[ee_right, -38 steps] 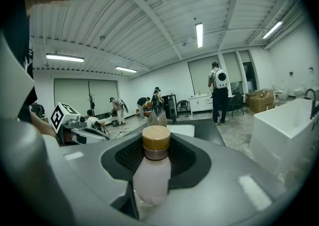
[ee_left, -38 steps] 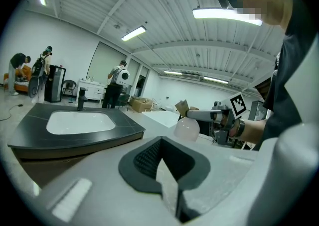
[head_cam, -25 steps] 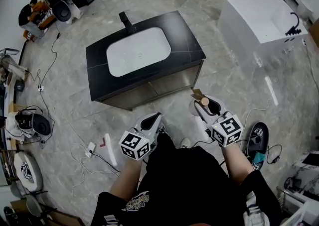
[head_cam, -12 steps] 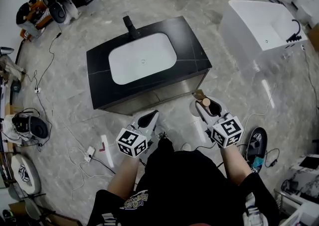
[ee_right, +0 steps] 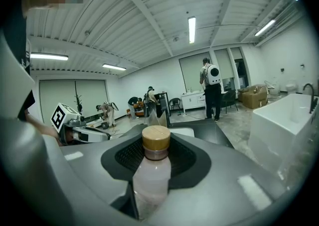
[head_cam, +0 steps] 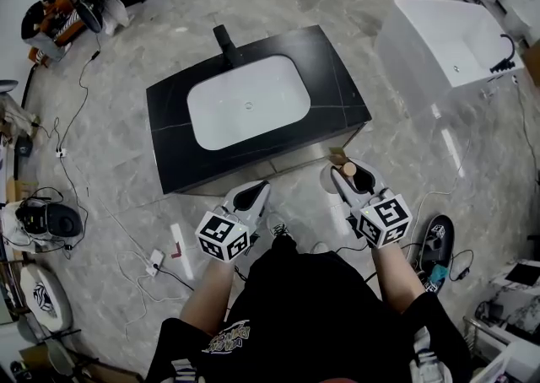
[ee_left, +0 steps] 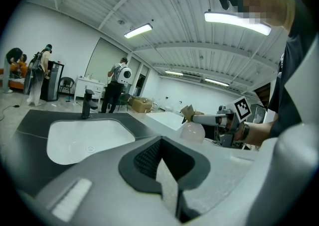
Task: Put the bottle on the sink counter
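Field: Closer than 1 second ago: the sink counter fills more of our head view, and both grippers have travelled with us toward its near edge.

Desk: Where do we place the bottle for the caption?

Field: Not on the counter yet. The bottle is clamped in our right gripper, tan cap pointing ahead. It is held over the floor, just short of the counter's near edge, by the near right corner.

Desk: And the other hand?

Field: Our left gripper has its fingers pressed together on nothing, just short of the middle of the near edge.

Desk: How far along are we?

Field: We judge the pickup done and the carry nearly over. Reaching across the edge, setting down and letting go are left. The bare black strip between the basin and the right edge looks the handiest landing.

Desk: The count?

Field: 1 bottle, 1 counter, 1 basin, 1 faucet at the far edge, and 2 grippers. We also see 1 white bathtub standing apart, beyond the right edge.
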`<act>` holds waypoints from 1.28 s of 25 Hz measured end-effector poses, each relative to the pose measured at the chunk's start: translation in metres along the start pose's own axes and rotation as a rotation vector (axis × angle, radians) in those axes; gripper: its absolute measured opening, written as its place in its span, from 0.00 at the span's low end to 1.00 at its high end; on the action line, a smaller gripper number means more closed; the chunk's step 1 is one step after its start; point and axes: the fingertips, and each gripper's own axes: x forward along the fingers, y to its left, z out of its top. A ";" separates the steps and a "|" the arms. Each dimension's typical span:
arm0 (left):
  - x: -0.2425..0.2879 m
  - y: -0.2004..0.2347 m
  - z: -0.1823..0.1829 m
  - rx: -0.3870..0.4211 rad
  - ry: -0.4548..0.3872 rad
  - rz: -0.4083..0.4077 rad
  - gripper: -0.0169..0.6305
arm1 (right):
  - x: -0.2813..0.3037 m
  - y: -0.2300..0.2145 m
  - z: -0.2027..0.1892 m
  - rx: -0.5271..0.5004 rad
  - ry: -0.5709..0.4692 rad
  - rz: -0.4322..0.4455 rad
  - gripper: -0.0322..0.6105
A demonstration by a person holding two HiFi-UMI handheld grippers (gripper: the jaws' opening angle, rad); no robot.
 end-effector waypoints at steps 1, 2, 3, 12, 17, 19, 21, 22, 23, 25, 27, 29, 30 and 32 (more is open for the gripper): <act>0.001 0.005 0.002 0.000 -0.001 -0.003 0.03 | 0.004 0.000 0.001 0.001 0.000 -0.003 0.30; 0.001 0.009 0.003 -0.001 -0.002 -0.007 0.03 | 0.009 0.001 0.003 0.000 0.000 -0.006 0.30; 0.001 0.013 0.005 -0.001 -0.002 -0.011 0.03 | 0.013 0.001 0.004 -0.001 0.000 -0.010 0.30; 0.007 0.043 0.013 0.001 -0.002 -0.058 0.03 | 0.046 0.005 0.009 0.005 0.000 -0.046 0.30; 0.008 0.056 0.018 0.014 0.000 -0.084 0.03 | 0.060 0.007 0.011 0.009 -0.004 -0.065 0.30; 0.008 0.058 0.020 0.025 0.002 -0.095 0.03 | 0.065 0.009 0.012 0.008 -0.009 -0.069 0.30; 0.007 0.058 0.023 0.032 0.000 -0.104 0.03 | 0.068 0.011 0.015 0.006 -0.014 -0.071 0.30; 0.006 0.059 0.025 0.035 -0.003 -0.107 0.03 | 0.069 0.011 0.017 0.004 -0.017 -0.072 0.30; 0.005 0.060 0.027 0.038 -0.006 -0.108 0.03 | 0.071 0.012 0.019 0.002 -0.020 -0.072 0.30; 0.005 0.062 0.030 0.041 -0.014 -0.108 0.03 | 0.075 0.012 0.023 -0.004 -0.022 -0.070 0.30; 0.005 0.064 0.032 0.038 -0.022 -0.105 0.03 | 0.077 0.012 0.025 -0.012 -0.020 -0.067 0.30; 0.004 0.063 0.033 0.035 -0.027 -0.101 0.03 | 0.078 0.010 0.028 -0.019 -0.019 -0.066 0.30; 0.004 0.063 0.034 0.036 -0.029 -0.098 0.03 | 0.078 0.009 0.030 -0.022 -0.020 -0.065 0.30; 0.003 0.066 0.037 0.038 -0.033 -0.089 0.03 | 0.082 0.007 0.033 -0.027 -0.023 -0.060 0.30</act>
